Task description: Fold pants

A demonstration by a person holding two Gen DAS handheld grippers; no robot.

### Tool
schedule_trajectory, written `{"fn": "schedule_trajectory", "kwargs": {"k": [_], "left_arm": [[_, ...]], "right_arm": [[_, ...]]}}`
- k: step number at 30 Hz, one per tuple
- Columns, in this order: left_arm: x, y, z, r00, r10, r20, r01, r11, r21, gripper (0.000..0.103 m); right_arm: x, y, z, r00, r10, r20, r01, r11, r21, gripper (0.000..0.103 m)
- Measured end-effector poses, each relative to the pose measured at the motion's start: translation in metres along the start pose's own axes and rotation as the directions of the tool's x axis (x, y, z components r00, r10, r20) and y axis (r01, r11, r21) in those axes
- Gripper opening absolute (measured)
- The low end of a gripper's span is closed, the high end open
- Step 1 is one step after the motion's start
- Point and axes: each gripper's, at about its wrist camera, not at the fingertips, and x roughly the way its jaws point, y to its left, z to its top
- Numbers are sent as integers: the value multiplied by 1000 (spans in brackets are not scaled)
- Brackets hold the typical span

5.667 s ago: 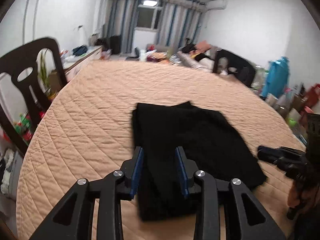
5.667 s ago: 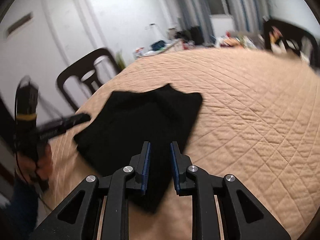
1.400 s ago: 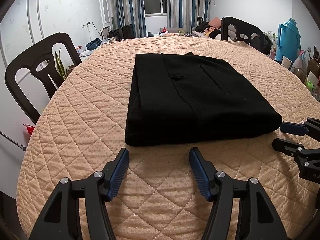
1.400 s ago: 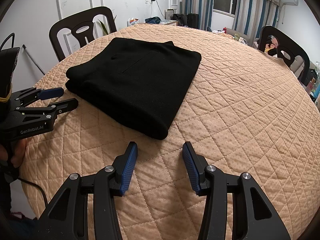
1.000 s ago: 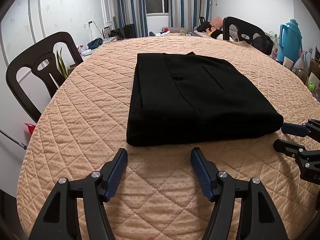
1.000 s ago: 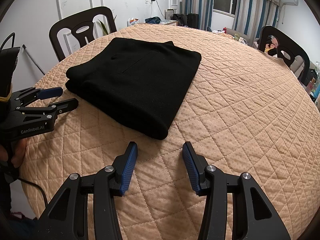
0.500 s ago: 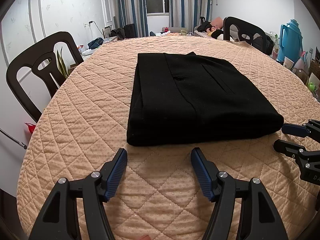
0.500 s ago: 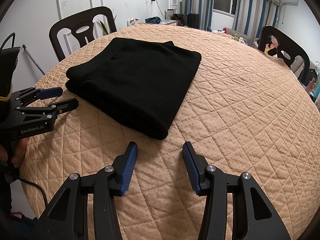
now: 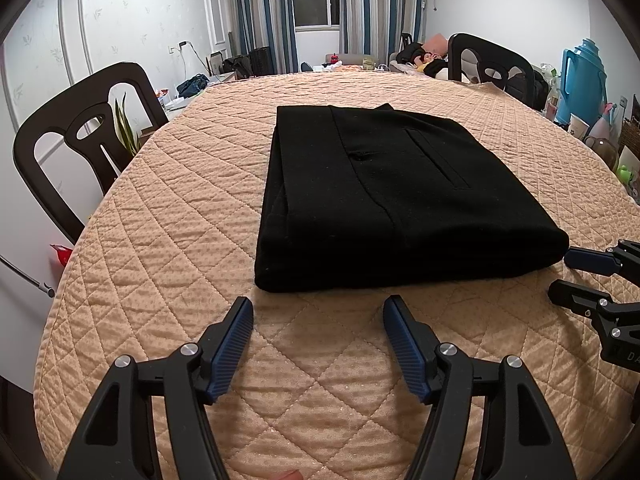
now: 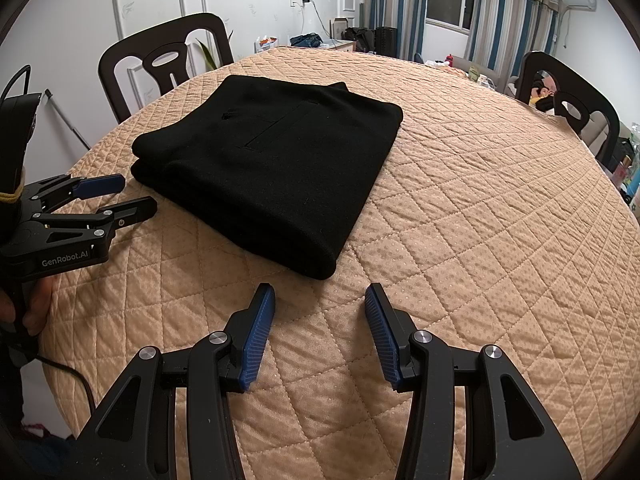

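Resting as a neat black rectangle near the middle of the quilted worktop (image 9: 168, 208), at about 12 o'clock from both cameras: the folded pants (image 9: 384, 196). Judged finished, or nearly so, with several layers stacked and edges aligned.

Left hand-held gripper (image 9: 318, 334) wide open, holding nothing, just short of the near edge of the pants; probably kept low and apart so as not to disturb the fold. Right hand-held gripper (image 10: 320, 320) also spread wide and empty, close to the corner of the bundle, not touching.

Seen only from the left wrist: blue jug (image 9: 582, 76) at 2 o'clock, and the long pocket slit clearly. Seen only from the right wrist: two thick layers at the folded side at 10 o'clock, the cable and the person's hand (image 10: 34, 304) at 9 o'clock.
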Motion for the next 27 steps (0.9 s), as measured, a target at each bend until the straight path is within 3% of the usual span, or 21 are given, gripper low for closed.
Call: {"fn": "schedule_trajectory", "kwargs": {"k": [27], "left_arm": [[0, 0, -1, 1000, 6, -1, -6, 1000, -2, 72]], "right_arm": [[0, 0, 0, 1000, 0, 0, 0, 1000, 0, 48]]}}
